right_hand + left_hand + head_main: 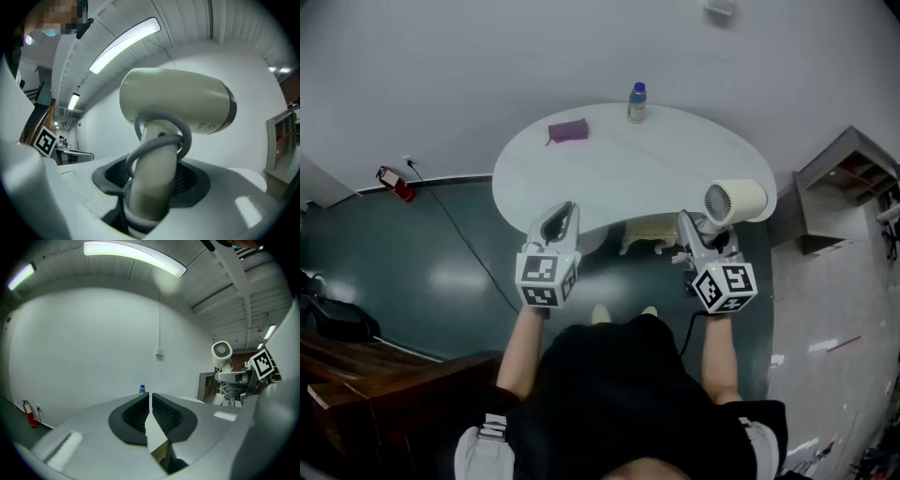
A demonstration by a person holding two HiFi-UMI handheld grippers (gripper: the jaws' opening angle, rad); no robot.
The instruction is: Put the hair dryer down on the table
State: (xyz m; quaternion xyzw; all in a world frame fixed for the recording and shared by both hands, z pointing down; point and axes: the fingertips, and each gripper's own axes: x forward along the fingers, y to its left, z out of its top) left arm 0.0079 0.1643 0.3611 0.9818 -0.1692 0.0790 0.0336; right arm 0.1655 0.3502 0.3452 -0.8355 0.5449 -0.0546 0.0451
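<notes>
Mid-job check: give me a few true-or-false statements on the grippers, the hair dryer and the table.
1. The right gripper grips the hair dryer by its handle. True.
2. The left gripper has its jaws wide apart. False: they are together, with nothing between them.
3. The hair dryer lies on the table. False: the right gripper holds it upright, off the table.
4. A blue-capped bottle stands at the table's far edge. True.
</notes>
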